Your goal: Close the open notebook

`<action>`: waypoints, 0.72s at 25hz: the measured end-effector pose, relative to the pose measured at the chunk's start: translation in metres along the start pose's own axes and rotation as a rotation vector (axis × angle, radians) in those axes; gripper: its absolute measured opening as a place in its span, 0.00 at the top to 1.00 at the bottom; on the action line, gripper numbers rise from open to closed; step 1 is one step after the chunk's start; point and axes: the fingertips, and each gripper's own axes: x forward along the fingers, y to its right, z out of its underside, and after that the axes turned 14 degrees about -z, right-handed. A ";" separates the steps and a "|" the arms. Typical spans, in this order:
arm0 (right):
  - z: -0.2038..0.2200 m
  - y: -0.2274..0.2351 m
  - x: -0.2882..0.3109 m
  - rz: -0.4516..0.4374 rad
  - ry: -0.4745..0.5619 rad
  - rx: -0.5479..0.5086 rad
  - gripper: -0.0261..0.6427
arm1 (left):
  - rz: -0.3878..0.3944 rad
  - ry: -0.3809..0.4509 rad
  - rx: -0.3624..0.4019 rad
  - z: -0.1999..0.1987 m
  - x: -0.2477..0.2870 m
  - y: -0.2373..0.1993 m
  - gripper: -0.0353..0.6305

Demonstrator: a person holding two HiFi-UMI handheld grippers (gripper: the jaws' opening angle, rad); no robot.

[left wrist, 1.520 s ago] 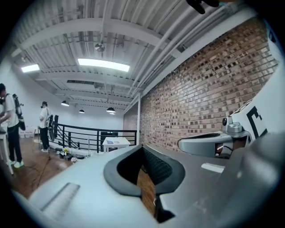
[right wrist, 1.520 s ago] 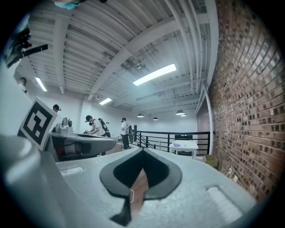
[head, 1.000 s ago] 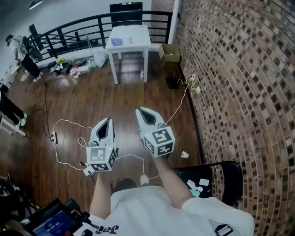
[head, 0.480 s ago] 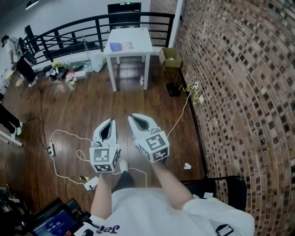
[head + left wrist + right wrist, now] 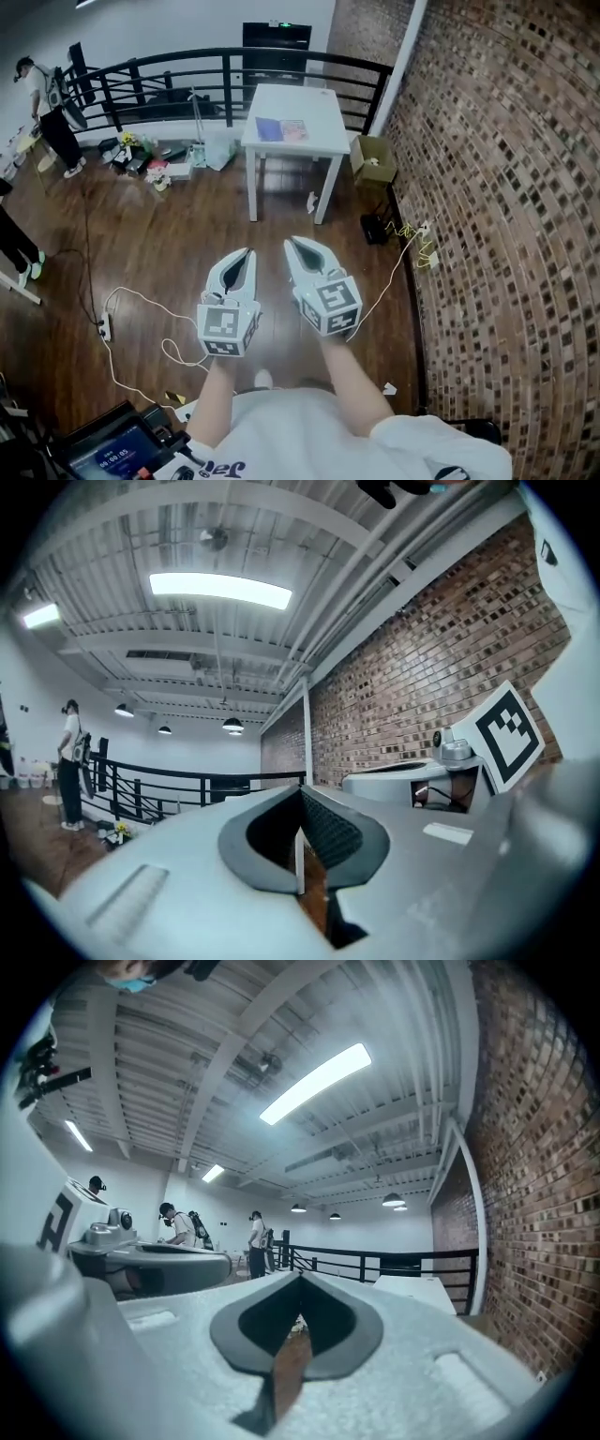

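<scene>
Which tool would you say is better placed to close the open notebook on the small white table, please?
Right, marginally: the right tool points nearer the open purple-and-pink notebook than the left tool. Both are shut, empty and far from the white square table.

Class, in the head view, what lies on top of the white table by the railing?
An open notebook lies flat toward the near left of the white table, the only thing visible there. Anything beneath its pages is covered.
</scene>
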 end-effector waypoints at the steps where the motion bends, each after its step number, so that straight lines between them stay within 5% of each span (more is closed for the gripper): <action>1: 0.002 0.005 0.014 -0.002 -0.011 -0.001 0.98 | -0.005 -0.012 -0.015 0.004 0.013 -0.011 0.92; 8: 0.018 0.052 0.088 -0.047 -0.048 -0.001 0.98 | -0.038 -0.056 -0.060 0.032 0.104 -0.049 0.92; 18: 0.020 0.243 0.162 -0.081 0.014 -0.005 0.98 | -0.119 -0.055 -0.026 0.045 0.293 -0.038 0.92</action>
